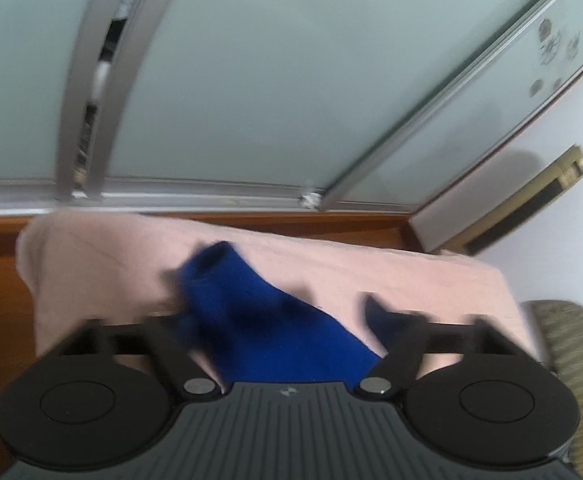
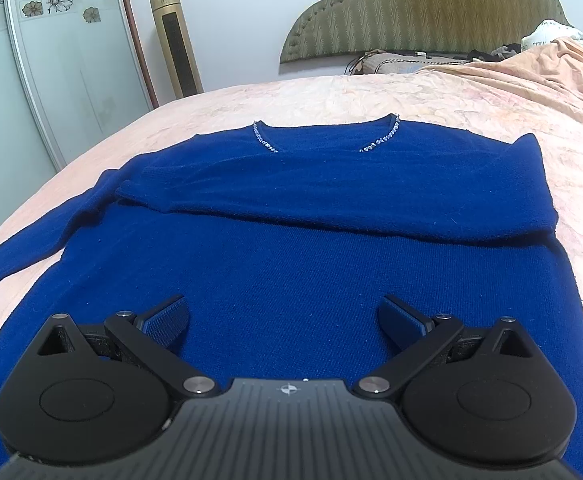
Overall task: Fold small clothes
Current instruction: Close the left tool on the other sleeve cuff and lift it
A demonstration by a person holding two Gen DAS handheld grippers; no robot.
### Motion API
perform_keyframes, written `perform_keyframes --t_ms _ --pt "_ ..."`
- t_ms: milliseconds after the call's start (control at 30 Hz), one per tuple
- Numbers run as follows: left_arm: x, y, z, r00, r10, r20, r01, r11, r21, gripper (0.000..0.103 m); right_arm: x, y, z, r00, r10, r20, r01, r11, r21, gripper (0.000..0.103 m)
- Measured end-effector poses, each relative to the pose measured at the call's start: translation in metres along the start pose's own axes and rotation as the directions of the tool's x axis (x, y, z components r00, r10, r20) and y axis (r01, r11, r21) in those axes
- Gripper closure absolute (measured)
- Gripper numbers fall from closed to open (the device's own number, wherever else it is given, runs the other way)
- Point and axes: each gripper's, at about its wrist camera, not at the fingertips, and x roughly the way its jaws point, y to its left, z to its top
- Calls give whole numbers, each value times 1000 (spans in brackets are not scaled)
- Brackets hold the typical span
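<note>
Left wrist view is showing the left gripper (image 1: 269, 300) hanging over the edge of the pink bedspread (image 1: 91, 248), with the cuff end of a blue sleeve (image 1: 231, 296) lying between its fingers; the picture is smeared, so I cannot tell whether the pads are pressing the knit or merely flanking it. The jaws are standing at a middling width. Behind the bed, frosted sliding doors (image 1: 251, 80) are filling the background, and a tall gold tower fan (image 1: 523, 204) is standing at the wall. Right wrist view is looking up the blue sweater (image 2: 291, 272), which is lying flat on the bed with its beaded neckline (image 2: 323, 136) far from the camera; one sleeve (image 2: 331, 200) is already lying folded across the chest, while the other sleeve (image 2: 31, 240) is trailing off toward the bed's left edge. The right gripper (image 2: 283, 320) is hovering spread wide above the lower body of the garment, holding nothing. To my eye the second sleeve fold is the step in hand. The next move probably calls for a firm pinch on that cuff, then carrying it across the chest to lie over the folded sleeve without dragging the body crooked.
</note>
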Motion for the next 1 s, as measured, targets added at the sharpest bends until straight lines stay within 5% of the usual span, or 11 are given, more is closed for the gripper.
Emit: perform_keyframes --t_ms 33,133,333,533,700,767,1000 --pt "3 -1 2 1000 14 -18 -14 1000 16 72 0 0 0 1000 -1 0 1 1000 -1 0" --pt "7 2 -1 998 -21 -60 21 1000 1 96 0 1 0 1000 -7 -2 7 1000 -8 0" --pt "-20 -37 -1 995 14 96 -35 974 222 97 1 2 1 1000 -11 -5 11 1000 -20 0" --pt "-39 -96 20 956 59 288 -149 942 300 97 1 -1 0 1000 1 3 -1 1000 -7 0" --pt "-52 -155 7 952 -57 301 -80 902 424 97 1 -3 0 1000 11 8 -11 1000 4 0" --pt "-58 -185 -16 957 -151 249 -3 849 528 97 0 -4 0 1000 14 10 -14 1000 9 0" --pt "-76 -267 -143 934 -352 -64 263 553 790 97 -20 -22 11 996 0 91 -10 994 109 1"
